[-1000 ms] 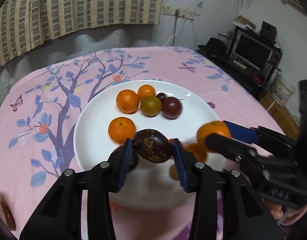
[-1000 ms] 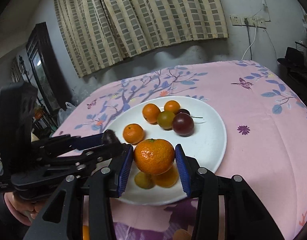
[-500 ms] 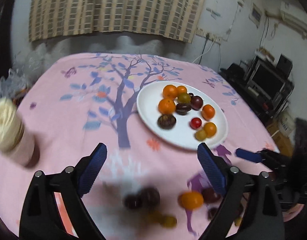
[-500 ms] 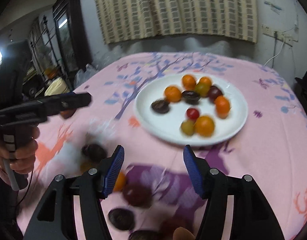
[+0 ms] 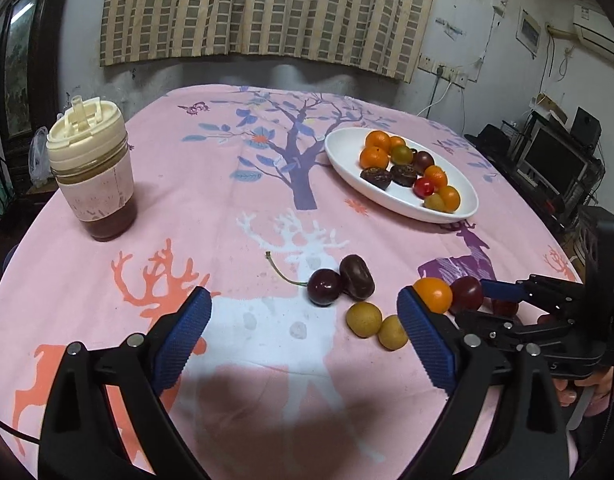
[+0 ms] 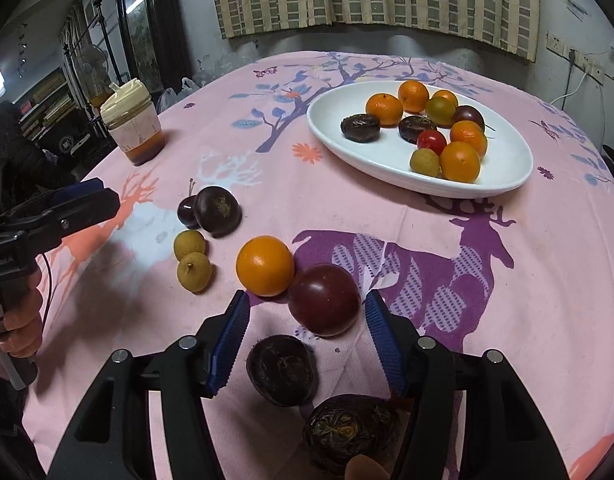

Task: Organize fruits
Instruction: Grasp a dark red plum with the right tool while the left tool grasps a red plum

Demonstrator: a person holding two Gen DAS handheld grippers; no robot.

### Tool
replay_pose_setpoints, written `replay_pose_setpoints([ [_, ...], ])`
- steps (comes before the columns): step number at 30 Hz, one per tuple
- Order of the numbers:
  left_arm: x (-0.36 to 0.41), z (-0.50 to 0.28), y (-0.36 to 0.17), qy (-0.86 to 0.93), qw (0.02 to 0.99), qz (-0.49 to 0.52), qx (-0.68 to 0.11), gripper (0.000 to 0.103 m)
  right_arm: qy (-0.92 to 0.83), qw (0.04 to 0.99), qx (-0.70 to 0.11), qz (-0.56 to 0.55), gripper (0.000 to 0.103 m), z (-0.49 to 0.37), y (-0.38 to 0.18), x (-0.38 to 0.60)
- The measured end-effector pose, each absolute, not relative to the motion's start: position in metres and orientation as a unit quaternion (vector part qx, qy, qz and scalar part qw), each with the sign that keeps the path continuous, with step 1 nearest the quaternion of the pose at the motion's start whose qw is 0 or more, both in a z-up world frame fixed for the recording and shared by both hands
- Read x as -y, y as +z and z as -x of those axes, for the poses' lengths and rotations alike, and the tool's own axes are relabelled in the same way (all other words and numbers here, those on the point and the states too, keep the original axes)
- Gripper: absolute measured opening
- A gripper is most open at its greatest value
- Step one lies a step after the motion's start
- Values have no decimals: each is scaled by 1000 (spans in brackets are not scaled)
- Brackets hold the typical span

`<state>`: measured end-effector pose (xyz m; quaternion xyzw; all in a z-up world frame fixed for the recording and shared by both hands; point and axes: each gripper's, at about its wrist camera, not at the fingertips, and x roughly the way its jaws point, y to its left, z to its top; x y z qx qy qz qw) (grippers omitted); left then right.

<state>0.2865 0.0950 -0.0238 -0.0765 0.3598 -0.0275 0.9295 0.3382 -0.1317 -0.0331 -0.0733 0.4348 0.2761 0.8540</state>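
Pink printed tablecloth (image 5: 211, 208) (deer, tree), striped curtain (image 5: 267, 12) behind; left gripper (image 5: 303, 320) wide open, empty; right gripper (image 6: 307, 320) open, holding nothing.

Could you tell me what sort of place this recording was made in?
Probably a lived-in home room: a table under a pink printed tablecloth, a checked curtain on a worn wall, and a monitor on a cluttered stand.
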Motion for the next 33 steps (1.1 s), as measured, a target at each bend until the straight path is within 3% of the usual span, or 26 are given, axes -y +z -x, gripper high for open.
replay_pose_setpoints([
  [10,-77,-283,-29,-46,929,37,-365,92,267,857,-435,68,51,-345,-39,131],
  [12,-67,-281,-31,-62,928,17,-368,92,267,857,-436,64,44,-346,-40,130],
  [13,-59,-280,-32,-77,927,3,-367,87,262,859,-434,67,39,-345,-40,130],
  [22,-19,-283,-53,-151,904,-47,-396,39,265,876,-403,-19,38,-343,-5,162],
  [25,-13,-287,-59,-154,900,-54,-405,33,272,876,-397,-31,38,-339,2,166],
  [33,-13,-300,-65,-147,896,-46,-417,33,270,880,-390,-35,38,-334,10,169],
])
